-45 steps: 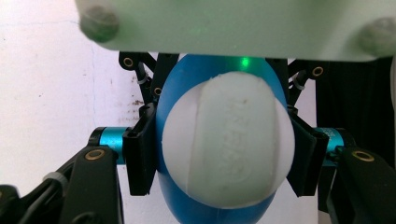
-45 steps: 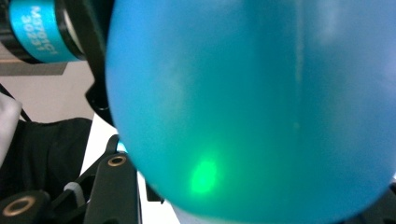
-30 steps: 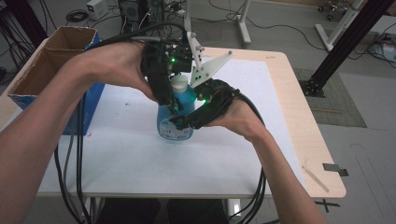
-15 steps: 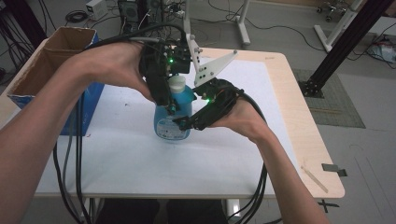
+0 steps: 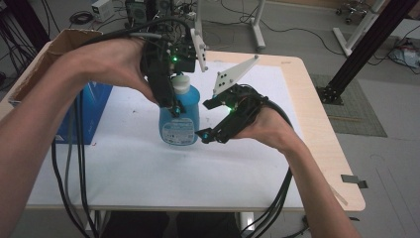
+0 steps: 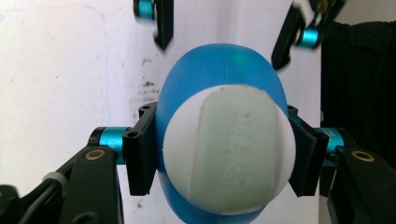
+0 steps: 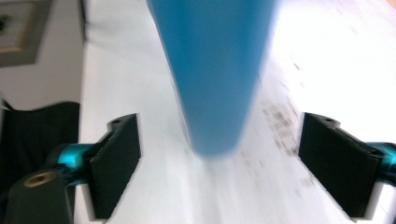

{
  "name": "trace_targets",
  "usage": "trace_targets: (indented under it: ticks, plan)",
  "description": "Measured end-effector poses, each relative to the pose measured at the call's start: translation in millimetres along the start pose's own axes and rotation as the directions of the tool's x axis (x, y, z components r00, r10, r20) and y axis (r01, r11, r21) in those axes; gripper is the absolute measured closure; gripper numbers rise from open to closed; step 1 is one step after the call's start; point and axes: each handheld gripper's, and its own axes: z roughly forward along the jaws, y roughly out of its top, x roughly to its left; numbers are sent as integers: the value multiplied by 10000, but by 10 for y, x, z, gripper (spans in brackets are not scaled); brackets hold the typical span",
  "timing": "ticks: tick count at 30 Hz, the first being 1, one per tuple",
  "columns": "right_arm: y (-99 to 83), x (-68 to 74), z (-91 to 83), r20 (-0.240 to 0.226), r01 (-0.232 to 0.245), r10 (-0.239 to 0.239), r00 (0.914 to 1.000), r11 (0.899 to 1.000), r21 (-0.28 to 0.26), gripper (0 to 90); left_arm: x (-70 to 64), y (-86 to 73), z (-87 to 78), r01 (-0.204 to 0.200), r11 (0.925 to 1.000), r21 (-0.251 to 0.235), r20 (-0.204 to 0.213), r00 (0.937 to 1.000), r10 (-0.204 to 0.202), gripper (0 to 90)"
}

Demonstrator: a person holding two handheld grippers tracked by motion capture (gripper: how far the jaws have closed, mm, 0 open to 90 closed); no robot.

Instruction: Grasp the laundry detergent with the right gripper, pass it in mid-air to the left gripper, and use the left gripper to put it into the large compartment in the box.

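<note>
I count one blue bottle (image 5: 180,116) on the table (image 5: 257,163), with one pale cap (image 6: 229,148) on top. I have two grippers, my left one (image 5: 171,101) and my right one (image 5: 210,121), each with two black jaws. Beside the table I see one cardboard box (image 5: 59,47).

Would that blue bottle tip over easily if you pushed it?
Probably somewhat: the blue bottle stands tall on a narrow base. Its smooth plastic sides look slippery. It likely stays stiff, since the left hand-held gripper clamps its white cap without visible denting.
</note>
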Motion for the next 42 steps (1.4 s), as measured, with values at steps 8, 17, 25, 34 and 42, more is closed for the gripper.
trace_targets:
  ticks: [8, 17, 25, 34, 42]
  plan:
    - [-121, -20, -293, 1522, -543, 270, 9880, 9824, 1785, 122, 180, -122, -580, 811, 9962, 304, -597, 9951, -791, 382]
    - [-312, -35, -555, 2248, -1089, 653, 9722, 9762, 1874, 122, 359, -199, -1295, 2000, 9796, 211, -1620, 9675, -1940, 382]
    - [-501, -69, -639, 2844, -1595, 942, 9541, 9633, 2160, 123, 482, -510, -1760, 3426, 9375, -609, -2010, 9158, -3478, 383]
    - [-553, -108, -645, 2969, -1827, 1150, 9480, 9601, 2115, 123, 495, -987, -1953, 4777, 8770, -523, -2467, 8448, -4748, 383]
    - [-572, -129, -627, 2978, -1908, 1205, 9470, 9568, 2193, 123, 465, -1334, -2052, 5479, 8361, -286, -2725, 8004, -5339, 383]
